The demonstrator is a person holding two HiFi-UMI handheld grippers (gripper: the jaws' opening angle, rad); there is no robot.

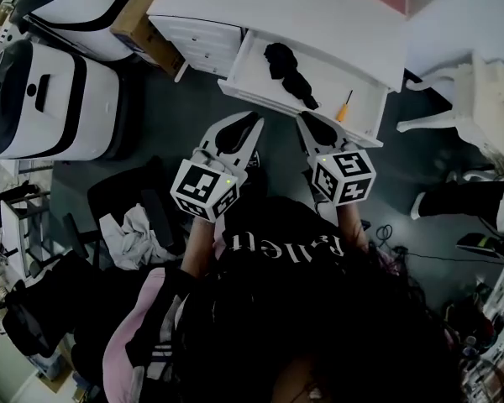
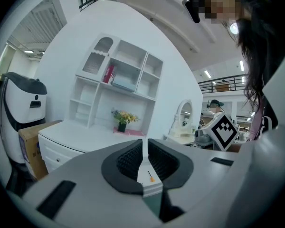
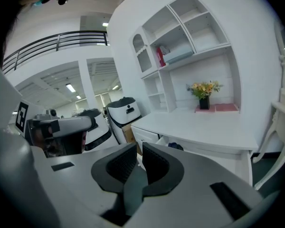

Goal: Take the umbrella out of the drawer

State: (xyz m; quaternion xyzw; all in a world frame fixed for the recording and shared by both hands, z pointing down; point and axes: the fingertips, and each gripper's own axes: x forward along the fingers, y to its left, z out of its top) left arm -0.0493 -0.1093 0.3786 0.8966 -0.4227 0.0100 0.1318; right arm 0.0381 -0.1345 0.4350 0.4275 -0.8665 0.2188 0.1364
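Note:
The black folded umbrella (image 1: 287,70) lies in the open white drawer (image 1: 252,72) under the desk top. An orange-handled screwdriver (image 1: 344,106) lies to its right in the same drawer. Both grippers hover side by side just in front of the drawer, apart from it. My left gripper (image 1: 254,122) has its jaws together with nothing between them; through the slit in the left gripper view (image 2: 143,144) the screwdriver (image 2: 151,176) shows. My right gripper (image 1: 304,122) is likewise shut and empty (image 3: 139,148); the umbrella (image 3: 175,146) peeks over the drawer edge beyond it.
A white desk (image 1: 277,7) with a shelf unit (image 2: 118,80) and a flower vase (image 2: 122,118) stands ahead. White machines (image 1: 50,99) and a cardboard box (image 1: 143,23) are at the left, a white chair (image 1: 479,91) at the right, a cloth-draped dark chair (image 1: 134,233) near my left.

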